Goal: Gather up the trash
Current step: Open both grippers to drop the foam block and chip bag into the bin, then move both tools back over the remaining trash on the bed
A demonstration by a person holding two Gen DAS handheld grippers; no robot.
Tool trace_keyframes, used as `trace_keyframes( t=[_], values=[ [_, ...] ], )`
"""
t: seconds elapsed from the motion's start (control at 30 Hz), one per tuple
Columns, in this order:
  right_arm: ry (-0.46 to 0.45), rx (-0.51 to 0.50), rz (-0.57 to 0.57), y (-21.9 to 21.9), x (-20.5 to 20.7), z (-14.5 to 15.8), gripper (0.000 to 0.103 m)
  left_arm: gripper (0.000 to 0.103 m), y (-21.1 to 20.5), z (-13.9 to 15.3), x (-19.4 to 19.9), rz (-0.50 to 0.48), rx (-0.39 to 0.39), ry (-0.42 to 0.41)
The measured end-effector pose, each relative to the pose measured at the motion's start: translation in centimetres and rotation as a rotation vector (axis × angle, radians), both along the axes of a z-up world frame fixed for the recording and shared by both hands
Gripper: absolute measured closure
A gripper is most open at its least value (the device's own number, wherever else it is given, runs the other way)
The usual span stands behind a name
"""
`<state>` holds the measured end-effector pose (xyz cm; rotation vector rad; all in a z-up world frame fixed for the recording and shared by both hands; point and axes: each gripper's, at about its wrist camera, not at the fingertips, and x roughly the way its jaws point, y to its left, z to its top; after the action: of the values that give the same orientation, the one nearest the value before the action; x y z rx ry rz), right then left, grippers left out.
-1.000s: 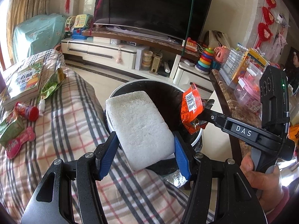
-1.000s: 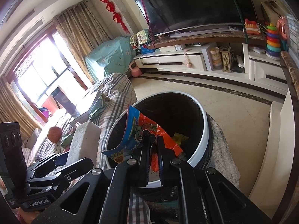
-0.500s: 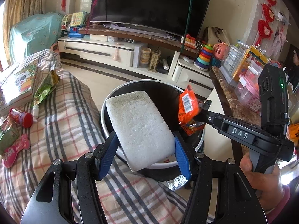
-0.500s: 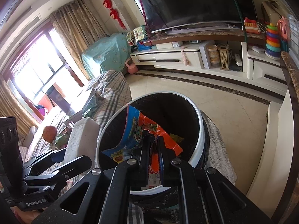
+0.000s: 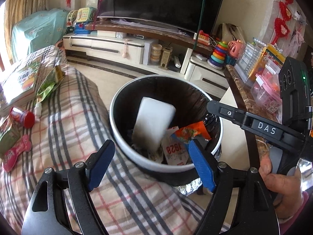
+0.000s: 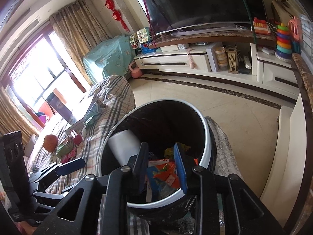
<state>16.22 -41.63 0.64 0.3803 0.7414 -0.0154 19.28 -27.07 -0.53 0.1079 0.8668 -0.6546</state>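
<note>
A round bin with a white rim (image 5: 117, 131) and a black liner stands beside the plaid-covered seat. A white foam block (image 5: 154, 121) leans tilted inside it, and an orange snack wrapper (image 5: 192, 131) lies on the trash to its right. My left gripper (image 5: 150, 164) hovers over the bin's near rim, its jaws opening with nothing between the blue pads (image 5: 99, 162). My right gripper (image 6: 161, 150) hangs over the bin (image 6: 207, 137), jaws opening, and the wrapper (image 6: 164, 174) lies loose below them. The foam block (image 6: 123, 146) shows to the left of them.
On the plaid cover (image 5: 64, 129) lie a red-capped container (image 5: 21, 115), a pink bone-shaped packet (image 5: 17, 152), green wrappers (image 5: 49, 84) and a book (image 5: 21, 80). A marble counter (image 5: 238, 90) with toys runs along the right. A TV stand (image 5: 121, 45) is behind.
Both grippers have opened. The foam block has dropped from the left gripper into the bin, and the orange wrapper has fallen from the right gripper onto the trash.
</note>
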Motion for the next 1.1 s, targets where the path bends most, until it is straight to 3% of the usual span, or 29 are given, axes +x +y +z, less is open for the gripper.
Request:
trace_keyframes(
  t=[0.1, 0.23, 0.37, 1.1],
  values=[
    [-0.009, 0.008, 0.009, 0.6, -0.4, 0.1, 0.058, 0.023, 1.3, -0.3, -0.4, 0.023, -0.009, 0.008],
    [-0.040, 0.015, 0.028, 1.9, -1.0, 0.5, 0.030, 0.023, 3.4, -0.9, -1.1, 0.064, -0.022, 0.029],
    [-0.057, 0.011, 0.057, 3.7, -1.3, 0.7, 0.014, 0.023, 5.9, -1.4, -1.6, 0.117, -0.041, 0.052],
    [-0.029, -0.010, 0.271, 14.4, -0.5, -0.6, 0.009, 0.023, 20.4, -3.0, -3.2, 0.372, -0.066, 0.081]
  ],
)
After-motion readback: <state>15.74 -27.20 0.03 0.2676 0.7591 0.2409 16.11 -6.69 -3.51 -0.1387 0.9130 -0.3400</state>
